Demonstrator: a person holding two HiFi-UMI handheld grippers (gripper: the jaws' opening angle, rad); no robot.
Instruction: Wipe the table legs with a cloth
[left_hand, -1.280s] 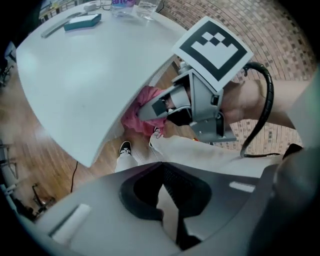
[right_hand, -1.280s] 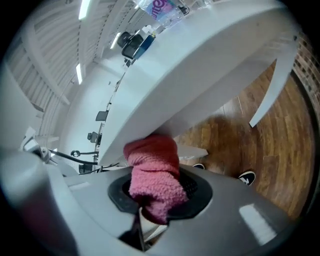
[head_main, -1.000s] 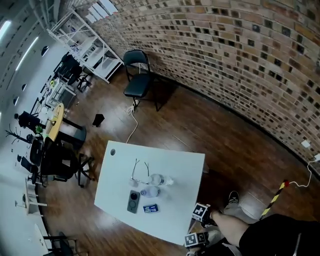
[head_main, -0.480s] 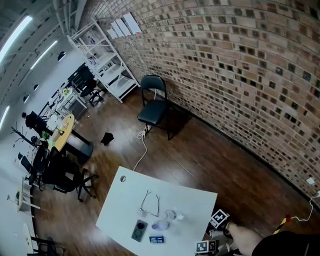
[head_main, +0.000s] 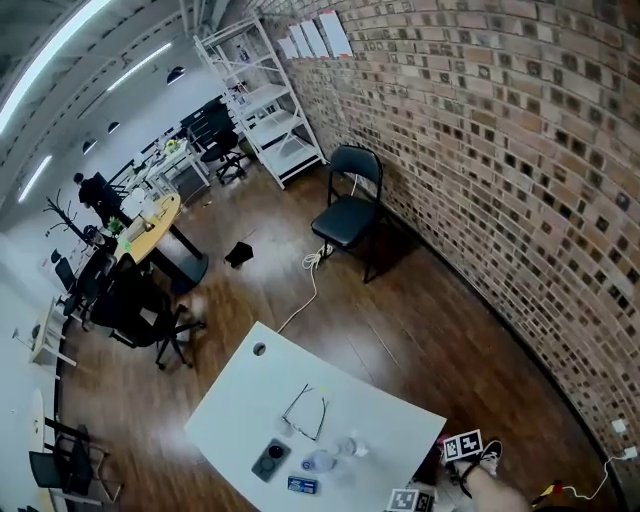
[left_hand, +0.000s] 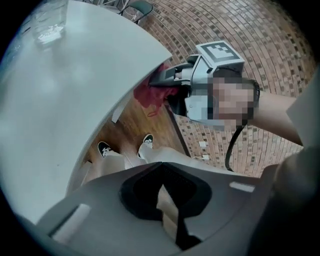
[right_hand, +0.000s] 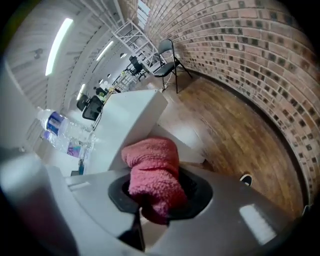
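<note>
The white table (head_main: 250, 395) fills the bottom of the head view. At its near right corner are the marker cubes of my left gripper (head_main: 405, 498) and right gripper (head_main: 462, 447). In the right gripper view my right gripper (right_hand: 152, 200) is shut on a pink-red fluffy cloth (right_hand: 152, 170), right beside the table's corner (right_hand: 135, 117) and a white leg part (right_hand: 182, 137) beneath it. The left gripper view shows that cloth (left_hand: 152, 95) bunched under the tabletop edge (left_hand: 100, 85). My left gripper (left_hand: 167, 220) is shut and holds nothing, below the table's edge.
Glasses (head_main: 305, 412), a phone (head_main: 270, 460) and small bottles (head_main: 335, 455) lie on the table. A black folding chair (head_main: 350, 215), a floor cable (head_main: 305, 290) and a shelf rack (head_main: 265, 100) stand along the brick wall. Office chairs (head_main: 140, 300) crowd the left. The person's shoes (left_hand: 105, 148) are under the table.
The head view has swung upward, so the table and both marker cubes sit lower in the frame and more of the room shows. The grippers stay at the table's near right corner.
</note>
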